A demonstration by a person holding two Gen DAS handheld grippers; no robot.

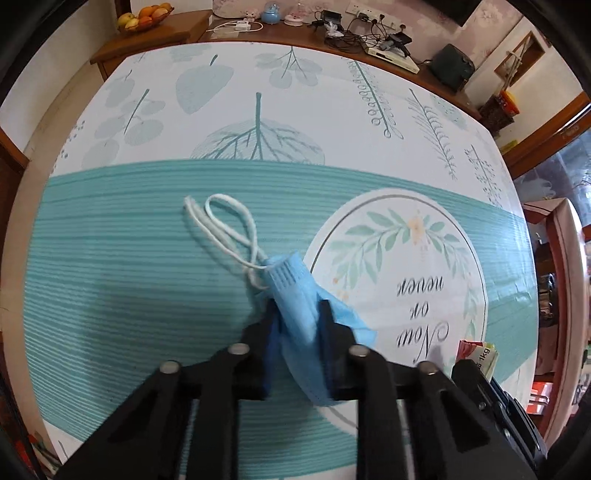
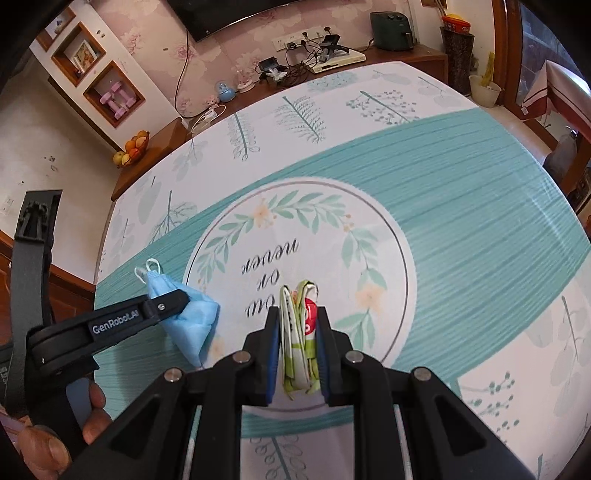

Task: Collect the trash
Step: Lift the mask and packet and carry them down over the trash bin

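Both grippers hold trash above the printed table.

The left gripper has its jaws closed on a crumpled light-blue pleated paper face mask, whose white elastic ear loops trail out ahead over the teal striped band of the teal-and-white leaf-print tablecloth; whether the loops touch the cloth cannot be told. The right gripper has its jaws clamped narrow on a folded, flattened green, white and red printed wrapper, held edge-up between the blue-lined pads over the round wreath emblem (lettered "Now or never"). In the right wrist view the left gripper shows from the side, just beside the emblem's rim, with the mask hanging below its fingers. A wooden sideboard with cables and a bowl of fruit runs along the table's far edge.
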